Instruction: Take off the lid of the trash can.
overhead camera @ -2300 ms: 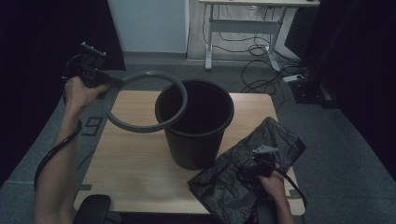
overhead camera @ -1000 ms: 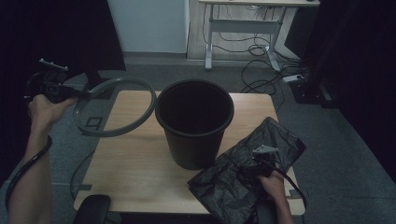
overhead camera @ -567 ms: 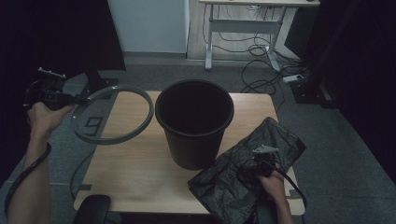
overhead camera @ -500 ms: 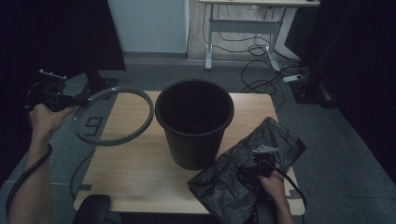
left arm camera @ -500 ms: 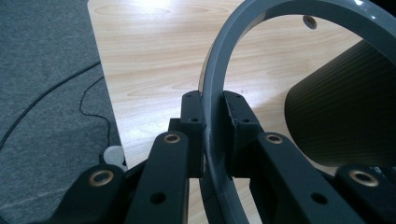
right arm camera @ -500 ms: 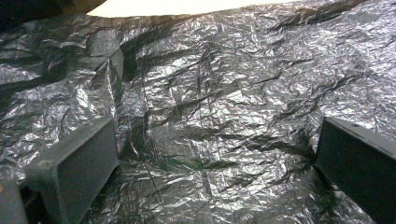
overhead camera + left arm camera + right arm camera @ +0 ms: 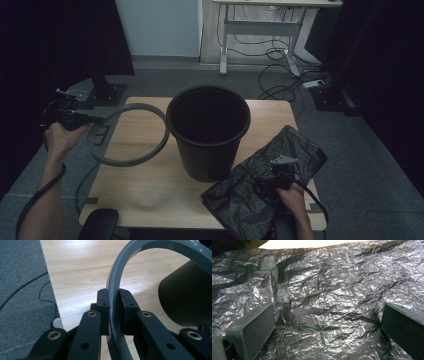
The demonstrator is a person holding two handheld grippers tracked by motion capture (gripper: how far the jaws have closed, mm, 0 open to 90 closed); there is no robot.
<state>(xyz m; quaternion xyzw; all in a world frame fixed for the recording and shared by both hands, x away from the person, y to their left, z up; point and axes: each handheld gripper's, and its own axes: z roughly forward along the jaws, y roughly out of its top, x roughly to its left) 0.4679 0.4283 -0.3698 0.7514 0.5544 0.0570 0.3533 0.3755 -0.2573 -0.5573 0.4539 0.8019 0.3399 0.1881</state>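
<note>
Left gripper (image 7: 113, 312): jaws clamping the grey ring (image 7: 161, 140) across its thin wall, pinching at the near arc so the hoop is hanging out toward the bin (image 7: 207, 132) and staying flat enough to lay down. Holding it at the table's (image 7: 145, 195) left edge, part of the ring overhanging the floor, the far arc passing just beside the bin's wall without clearly touching. Probably parking the ring on bare wood to free the bin's mouth for lining. Plenty of open tabletop under and in front of the ring; only the bin crowding it on one side.

Right gripper (image 7: 329, 322): jaws standing wide apart, hovering on the crumpled black bag (image 7: 260, 190), pads not pinching any fold. Bag lying at the table's near right corner, spilling over the edge, its left part touching the bin's base. Little room there: bin on one side, table edges on two.
</note>
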